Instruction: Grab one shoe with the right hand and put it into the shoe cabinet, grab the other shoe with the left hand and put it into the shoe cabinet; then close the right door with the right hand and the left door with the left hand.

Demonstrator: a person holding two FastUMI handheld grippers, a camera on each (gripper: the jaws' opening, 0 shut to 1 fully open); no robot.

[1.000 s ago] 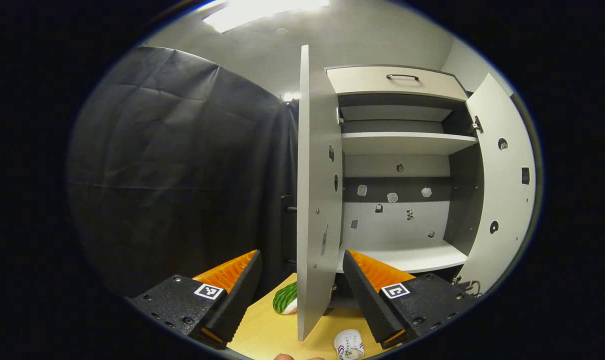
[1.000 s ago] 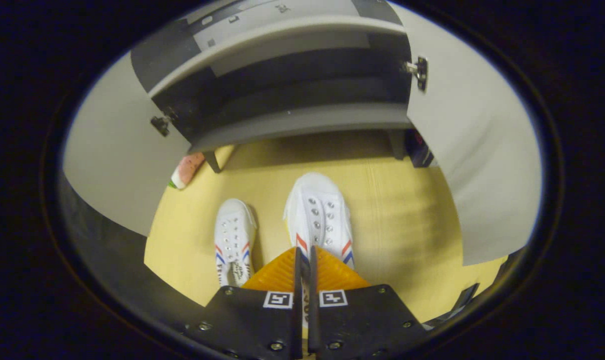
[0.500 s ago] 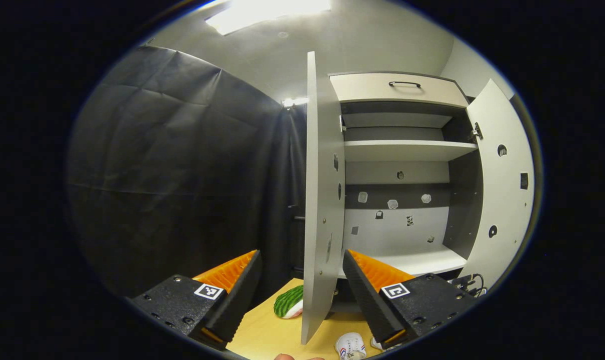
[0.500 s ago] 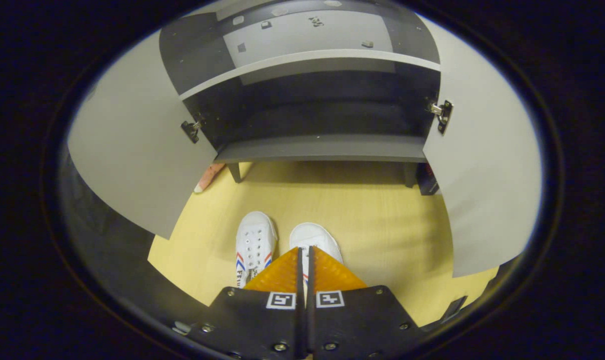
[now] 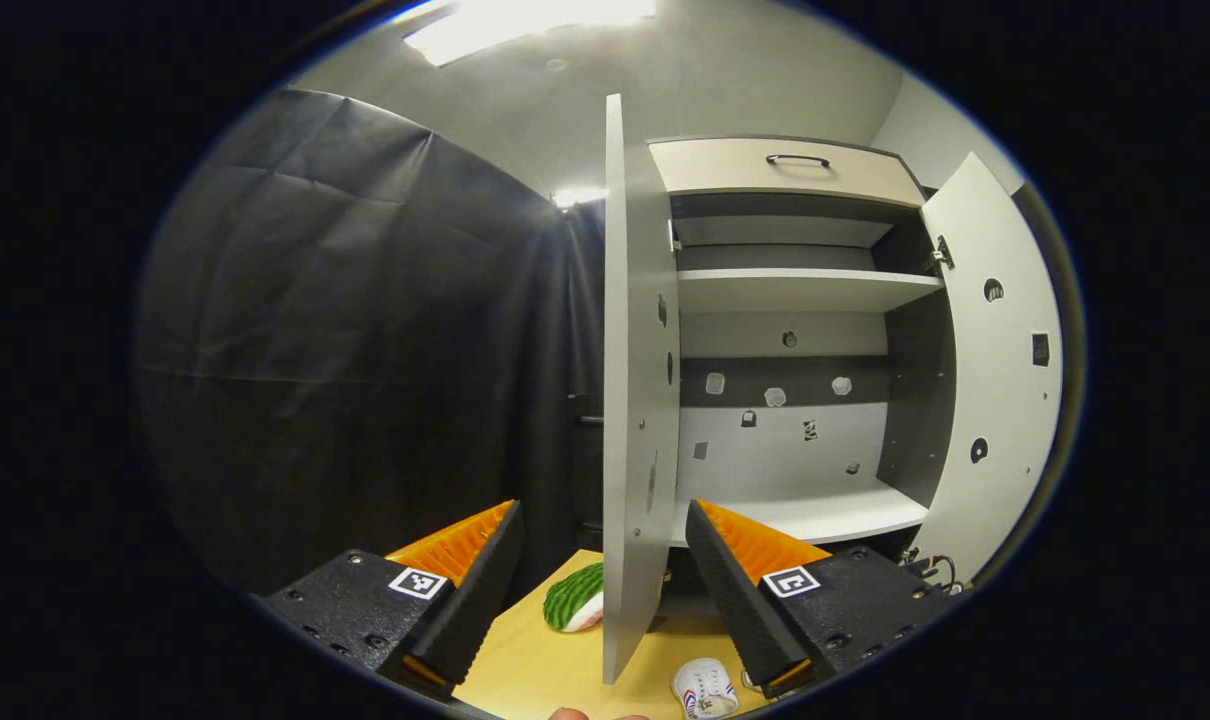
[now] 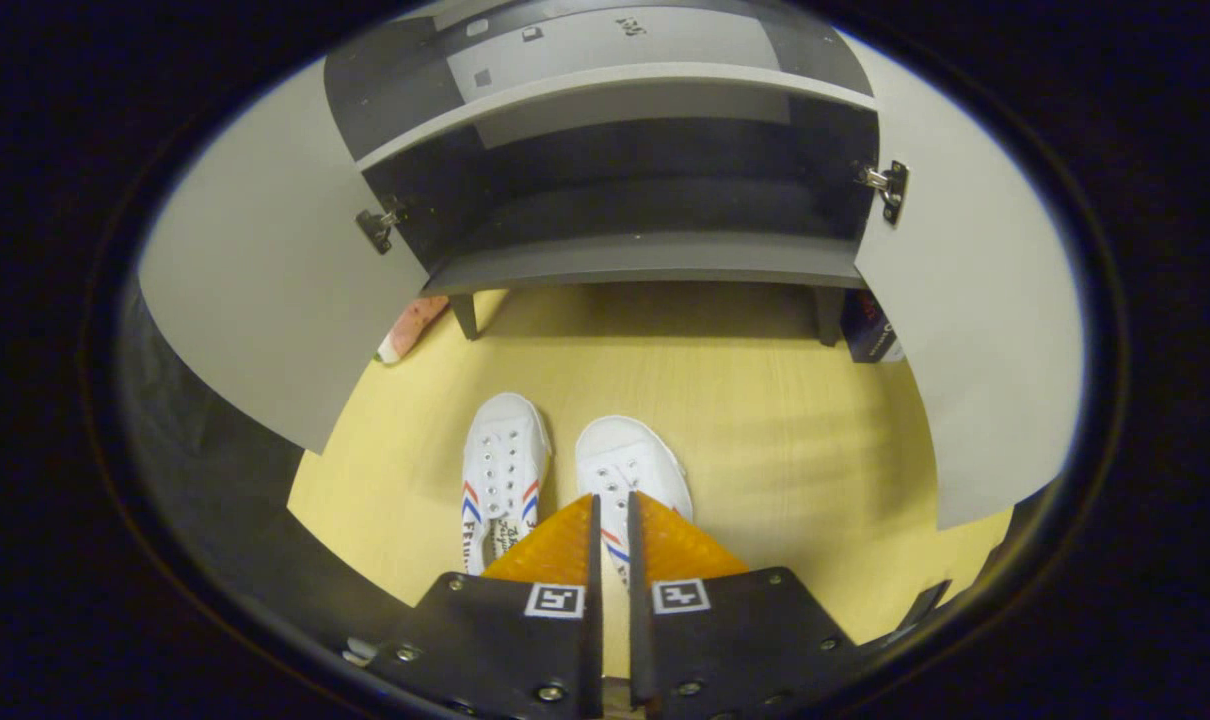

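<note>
Two white lace-up shoes with red and blue stripes lie side by side on the yellow floor in the right gripper view, toes toward the cabinet [image 6: 655, 270]. My right gripper [image 6: 612, 500] hangs over the right shoe [image 6: 620, 460], its jaws only a narrow slit apart, with the shoe's rear showing through the slit. The left shoe [image 6: 505, 465] lies just beside it, untouched. In the left gripper view my left gripper [image 5: 603, 505] is open and holds nothing, facing the edge of the open left door [image 5: 630, 400]. One shoe [image 5: 703, 688] peeks out low.
Both cabinet doors stand wide open; the right door [image 5: 995, 380] swings outward. The shelves [image 5: 795, 290] inside are bare. A watermelon-slice toy [image 5: 575, 605] lies by the left door's foot [image 6: 410, 325]. A dark box [image 6: 870, 335] sits by the cabinet's right leg.
The right gripper pulled back from the shoes, then came slightly closer again, and its slit widened a little. The left gripper only swayed slightly and stays open.
</note>
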